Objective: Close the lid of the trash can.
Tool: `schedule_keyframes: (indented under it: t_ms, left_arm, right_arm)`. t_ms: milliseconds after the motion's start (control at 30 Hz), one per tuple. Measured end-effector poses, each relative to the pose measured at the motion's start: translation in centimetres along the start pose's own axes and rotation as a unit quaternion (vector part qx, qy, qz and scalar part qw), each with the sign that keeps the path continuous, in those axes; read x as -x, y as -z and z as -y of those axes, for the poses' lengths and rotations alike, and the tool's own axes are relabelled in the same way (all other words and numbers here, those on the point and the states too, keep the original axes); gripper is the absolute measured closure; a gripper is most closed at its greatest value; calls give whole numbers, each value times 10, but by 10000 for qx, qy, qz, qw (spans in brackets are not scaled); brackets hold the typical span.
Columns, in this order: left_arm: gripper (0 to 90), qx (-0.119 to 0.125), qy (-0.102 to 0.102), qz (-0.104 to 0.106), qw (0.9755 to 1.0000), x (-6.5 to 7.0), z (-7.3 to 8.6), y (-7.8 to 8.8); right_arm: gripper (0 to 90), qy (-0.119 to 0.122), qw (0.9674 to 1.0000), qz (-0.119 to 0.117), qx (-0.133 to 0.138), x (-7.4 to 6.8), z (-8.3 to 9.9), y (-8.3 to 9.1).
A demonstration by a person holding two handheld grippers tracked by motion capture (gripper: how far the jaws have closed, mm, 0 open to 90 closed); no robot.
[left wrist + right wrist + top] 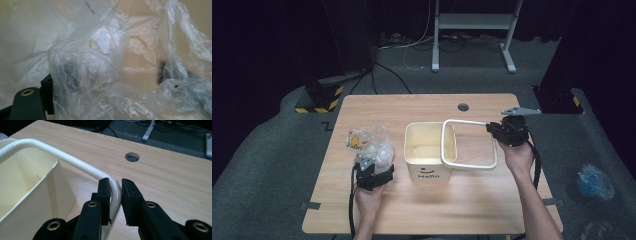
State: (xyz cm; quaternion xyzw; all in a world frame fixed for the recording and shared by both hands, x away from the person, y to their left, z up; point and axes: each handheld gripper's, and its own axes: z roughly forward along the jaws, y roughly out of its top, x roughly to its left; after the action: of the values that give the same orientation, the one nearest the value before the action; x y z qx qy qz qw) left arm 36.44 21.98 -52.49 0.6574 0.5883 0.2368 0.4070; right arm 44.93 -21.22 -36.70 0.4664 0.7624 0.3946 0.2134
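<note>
While one plastic bag [371,145] fills the left hand-held gripper [374,176], one bin [428,157], right hand-held gripper [115,192] clamping its one frame [469,144].

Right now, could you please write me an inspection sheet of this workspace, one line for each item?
Surface: light wooden table with a round cable hole; no spill seen.
Job's things: cream bin marked "Hello", upright and open; its cream frame rests tilted on the bin's right rim; crumpled clear plastic bag lies left of the bin.
Clutter: nothing seen on the table.
Grippers: left gripper at the bag, plastic draped over its jaws, grip unclear; right gripper shut on the frame's corner.
Cables: one trails from each gripper; more lie on the floor behind.
Surroundings: dark room, grey carpet, white stand, blue plastic on the floor.
</note>
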Motion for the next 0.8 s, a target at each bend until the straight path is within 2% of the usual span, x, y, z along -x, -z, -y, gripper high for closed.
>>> schedule_keyframes:
  t_ms: [800]
  left_arm:
    - [167, -14, 1, 13, 10000, 0, 0, 0]
  right_arm:
    - [779, 97, 9998, -155, -92, -25, -18, -23]
